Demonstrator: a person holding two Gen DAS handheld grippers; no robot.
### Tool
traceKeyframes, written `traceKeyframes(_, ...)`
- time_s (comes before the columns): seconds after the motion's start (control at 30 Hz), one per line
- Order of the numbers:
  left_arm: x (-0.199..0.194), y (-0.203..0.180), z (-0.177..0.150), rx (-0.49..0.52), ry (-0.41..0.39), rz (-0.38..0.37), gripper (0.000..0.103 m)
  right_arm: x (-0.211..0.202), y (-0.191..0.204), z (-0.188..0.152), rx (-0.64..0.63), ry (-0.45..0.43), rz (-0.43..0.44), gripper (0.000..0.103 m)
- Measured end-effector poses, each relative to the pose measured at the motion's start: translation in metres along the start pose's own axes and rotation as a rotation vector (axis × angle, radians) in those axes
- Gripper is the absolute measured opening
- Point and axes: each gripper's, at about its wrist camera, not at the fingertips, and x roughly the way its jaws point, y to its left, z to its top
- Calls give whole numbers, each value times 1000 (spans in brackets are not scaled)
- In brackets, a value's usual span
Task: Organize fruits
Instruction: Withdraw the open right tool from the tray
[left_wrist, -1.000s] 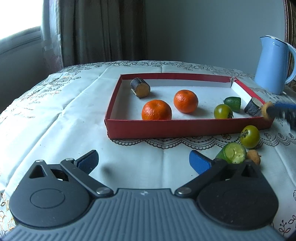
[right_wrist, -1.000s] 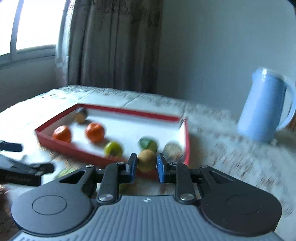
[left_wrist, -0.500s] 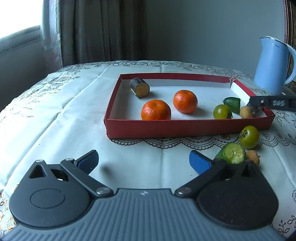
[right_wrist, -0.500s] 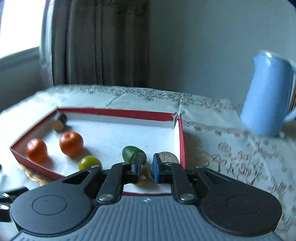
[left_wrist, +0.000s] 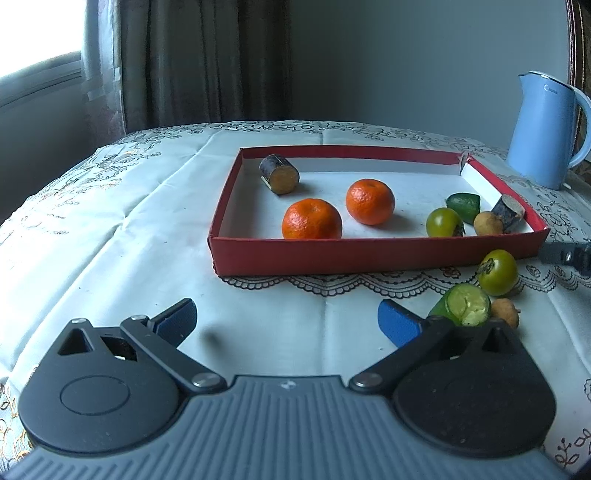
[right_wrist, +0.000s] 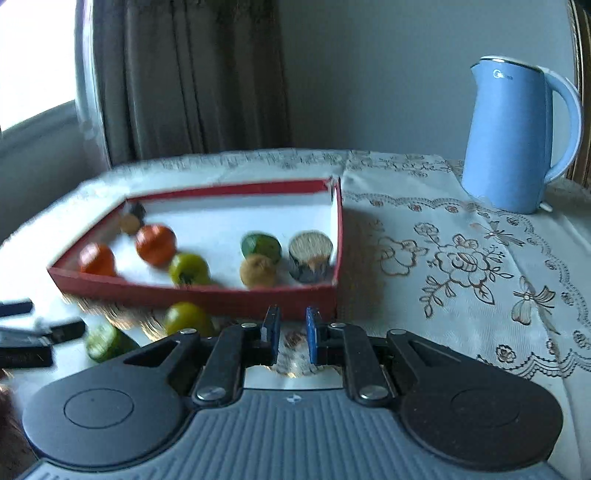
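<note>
Red tray (left_wrist: 369, 254) ahead of left gripper (left_wrist: 287, 320), slightly right; low cardboard walls, white floor. Inside: two dimpled tangerines (left_wrist: 312, 223) (left_wrist: 370, 201) mid-tray, dark-barked log piece (left_wrist: 279, 174) at far left corner, green tomato (left_wrist: 443, 222), small tan fruit (left_wrist: 487, 223), cut green piece (left_wrist: 464, 205) and second log piece (left_wrist: 512, 212) bunched at tray's right end. Outside tray, just right of left gripper's right finger: cut cucumber stub (left_wrist: 464, 305) with pale seedy face, second green tomato (left_wrist: 498, 272), small brown fruit (left_wrist: 504, 309), close together on worktop (left_wrist: 110, 236). Left gripper spread wide, nothing between fingers, low over cloth.

Right gripper (right_wrist: 292, 334) partly open, narrow gap, nothing held; sits just short of tray's near wall (right_wrist: 207, 295), close to its right corner. Tan fruit (right_wrist: 258, 272) just past that wall, directly ahead and slightly left, beside log piece (right_wrist: 311, 255). Left half of right-wrist view motion-blurred.

Worktop covered in cream embroidered cloth with lace edging. Smooth light-blue kettle (right_wrist: 513, 136) far right, well apart from tray. Curtain (left_wrist: 199, 62) behind.
</note>
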Motion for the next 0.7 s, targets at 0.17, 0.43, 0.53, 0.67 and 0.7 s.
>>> traceKeyframes(0.17, 0, 0, 0, 0, 0, 2, 103, 13, -3, -6, 16, 34, -12, 15)
traceKeyframes(0.43, 1, 1, 0, -3, 1, 10, 103, 15, 1, -7, -4, 38, -22, 63)
traceKeyframes(0.53, 0, 2, 0, -10, 2, 12, 103, 16, 1, -7, -5, 43, -21, 63)
traceKeyframes(0.67, -1, 4, -1, -21, -4, 19, 103, 18, 0, -7, -6, 49, -6, 71)
traceKeyframes(0.7, -2, 4, -1, -24, -7, 20, 103, 18, 2, -7, -13, 51, -8, 72)
